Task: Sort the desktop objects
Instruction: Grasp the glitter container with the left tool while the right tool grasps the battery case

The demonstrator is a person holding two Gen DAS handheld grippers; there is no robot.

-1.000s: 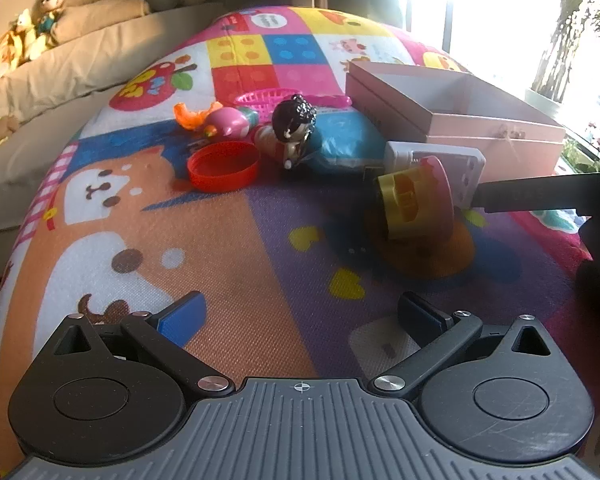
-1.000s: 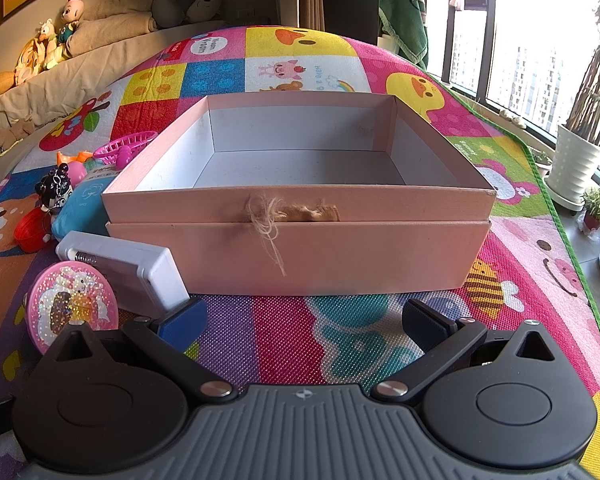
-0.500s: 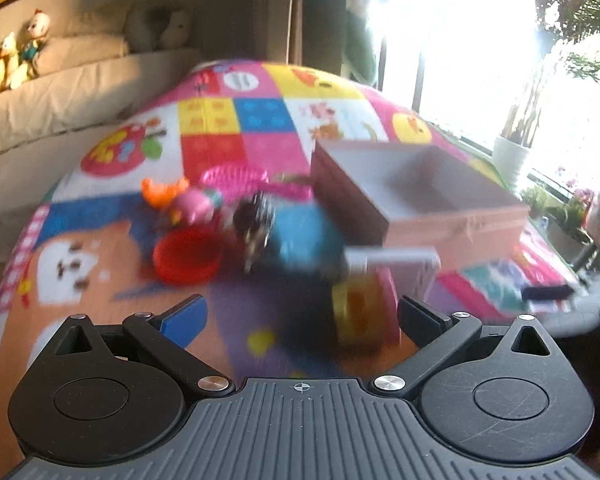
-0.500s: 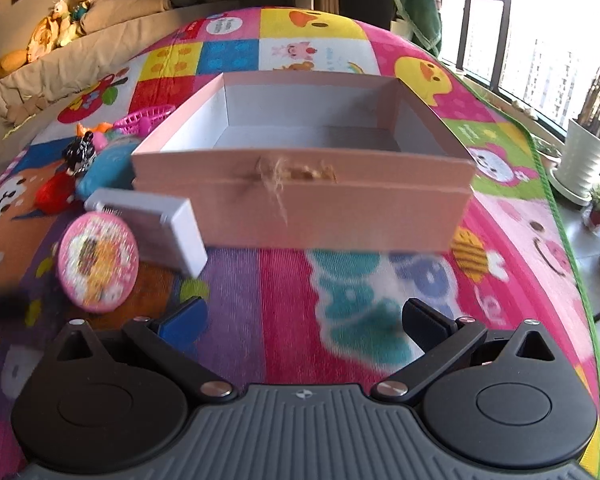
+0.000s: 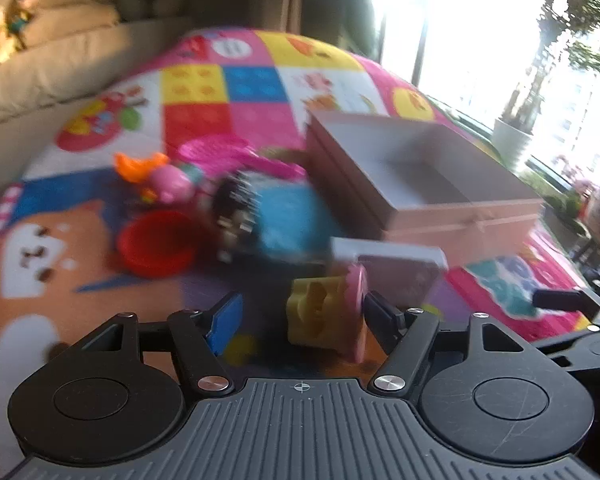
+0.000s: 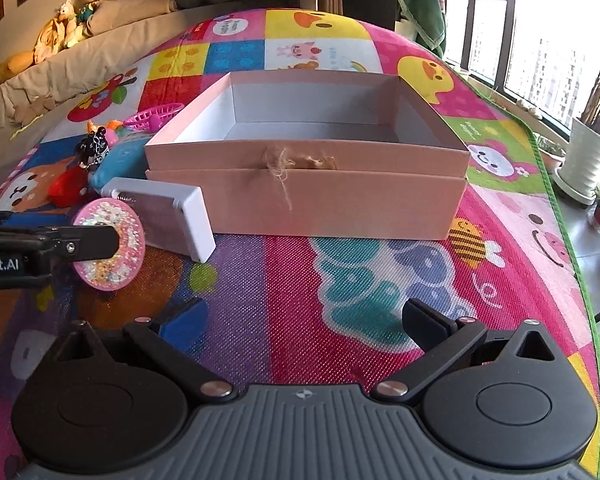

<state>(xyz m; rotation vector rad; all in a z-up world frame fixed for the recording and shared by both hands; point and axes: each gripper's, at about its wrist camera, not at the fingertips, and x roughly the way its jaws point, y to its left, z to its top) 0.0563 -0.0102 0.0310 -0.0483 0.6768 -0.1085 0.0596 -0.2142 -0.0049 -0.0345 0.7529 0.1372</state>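
Note:
A round pink glitter toy with a yellow back (image 5: 328, 316) stands on edge on the play mat, between the fingers of my open left gripper (image 5: 300, 316), close to the right finger. It also shows in the right wrist view (image 6: 112, 246), with the left gripper's finger (image 6: 88, 242) in front of its face. An open pink box (image 6: 308, 168) sits empty on the mat; it also shows in the left wrist view (image 5: 420, 184). My right gripper (image 6: 300, 320) is open and empty, in front of the box. The left wrist view is blurred.
A white flat case (image 6: 168, 216) leans beside the box. Behind it lie a blue cushion (image 5: 288, 220), a black-haired doll (image 6: 94, 148), a red bowl (image 5: 156, 244), a pink basket (image 6: 152, 116) and an orange-pink toy (image 5: 156, 172). A potted plant (image 6: 588, 160) stands off the mat.
My left gripper has moved forward and rightward so the pink round toy now sits between its fingers. My right gripper has pulled back from the box.

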